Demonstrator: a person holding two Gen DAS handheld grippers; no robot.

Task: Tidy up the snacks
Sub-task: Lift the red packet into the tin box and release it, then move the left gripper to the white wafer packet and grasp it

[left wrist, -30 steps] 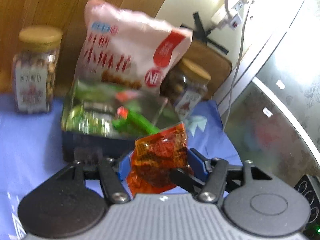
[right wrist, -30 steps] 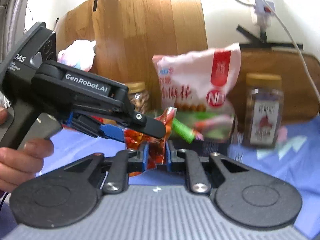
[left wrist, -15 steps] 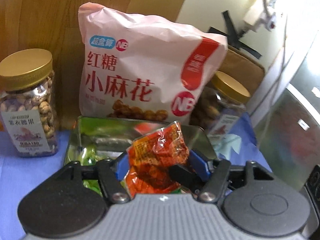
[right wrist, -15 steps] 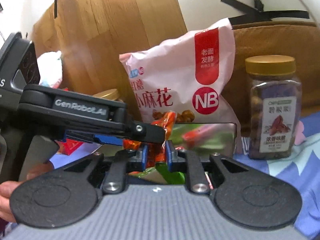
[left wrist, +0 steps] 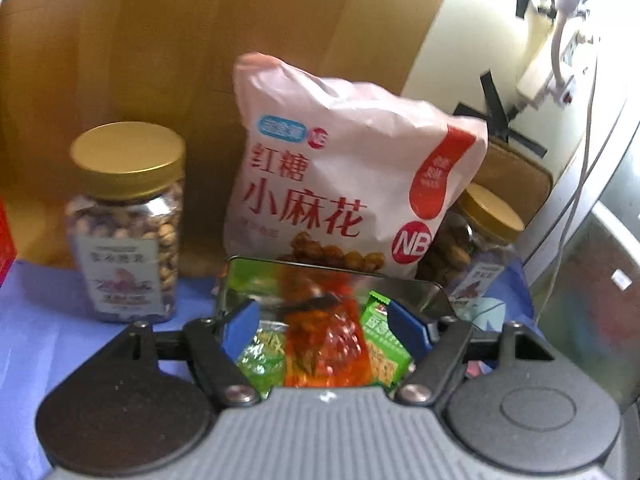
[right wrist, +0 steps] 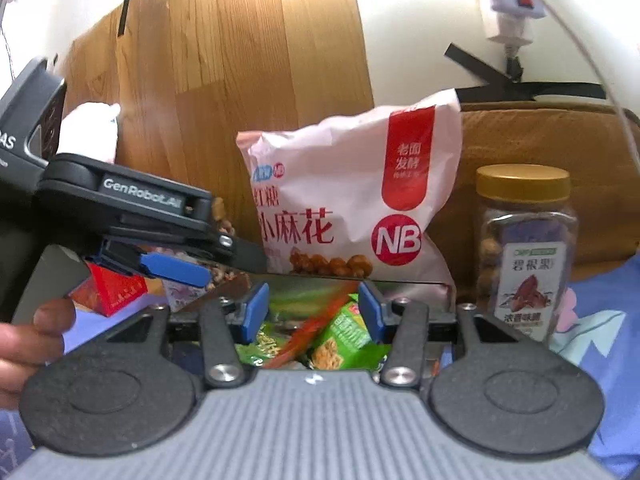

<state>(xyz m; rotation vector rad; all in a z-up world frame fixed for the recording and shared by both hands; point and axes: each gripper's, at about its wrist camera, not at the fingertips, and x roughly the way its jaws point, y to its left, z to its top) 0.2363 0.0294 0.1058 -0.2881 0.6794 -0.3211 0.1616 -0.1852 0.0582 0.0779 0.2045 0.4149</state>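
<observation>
An orange snack packet (left wrist: 324, 344) hangs blurred over the open metal tin (left wrist: 320, 268), among green packets (left wrist: 384, 344) lying inside. My left gripper (left wrist: 320, 312) has its jaws opening, and the blue pads stand clear of the packet on both sides. In the right wrist view the orange packet (right wrist: 316, 320) shows edge-on between the jaws of my right gripper (right wrist: 313, 294), which are also opening and touch nothing. The left gripper (right wrist: 228, 270) reaches in from the left there, a hand (right wrist: 28, 344) on its handle.
A big pink snack bag (left wrist: 352, 184) leans on the wooden panel behind the tin. A gold-lidded nut jar (left wrist: 124, 220) stands left of it and another jar (right wrist: 524, 252) right. A red box (right wrist: 112, 292) sits at the left. Cables and a power strip (right wrist: 516, 4) hang on the wall.
Both grippers came up over the tin and spread their jaws. The orange packet, gripped by both a second ago, has been let go and is dropping into the tin.
</observation>
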